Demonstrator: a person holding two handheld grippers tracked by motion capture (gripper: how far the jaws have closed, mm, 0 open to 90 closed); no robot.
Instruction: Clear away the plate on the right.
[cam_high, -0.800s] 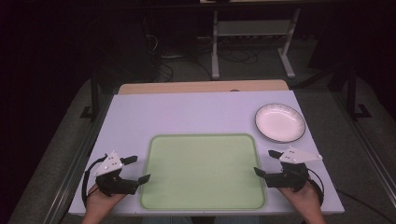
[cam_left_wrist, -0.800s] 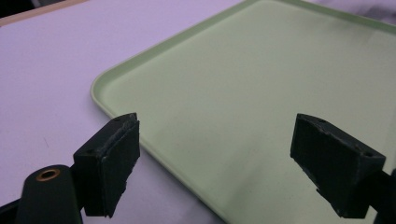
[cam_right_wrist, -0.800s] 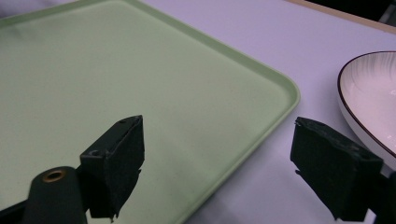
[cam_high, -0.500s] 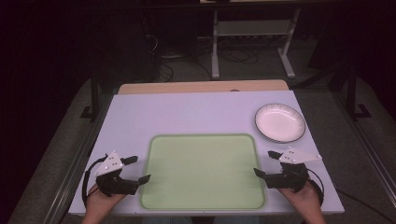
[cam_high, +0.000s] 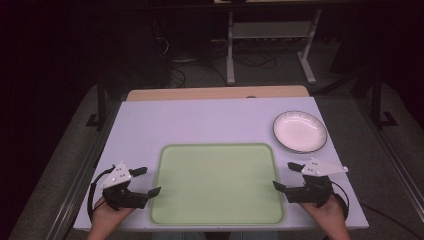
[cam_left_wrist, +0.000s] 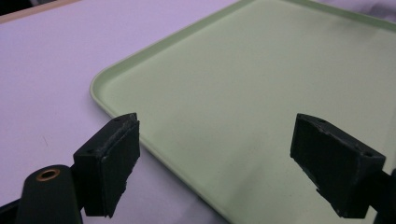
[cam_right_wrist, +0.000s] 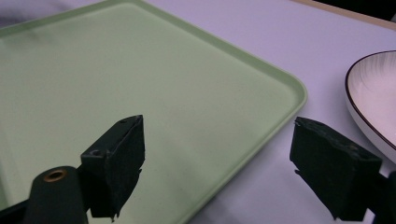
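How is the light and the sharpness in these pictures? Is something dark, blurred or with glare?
High view: the table is evenly lit, the room behind it is nearly black, and the white plate looks bright but without hard glare. Left gripper view: the green tray is a little soft, and the black pads are dark with little detail. Right gripper view: the far tray edge is blurred.
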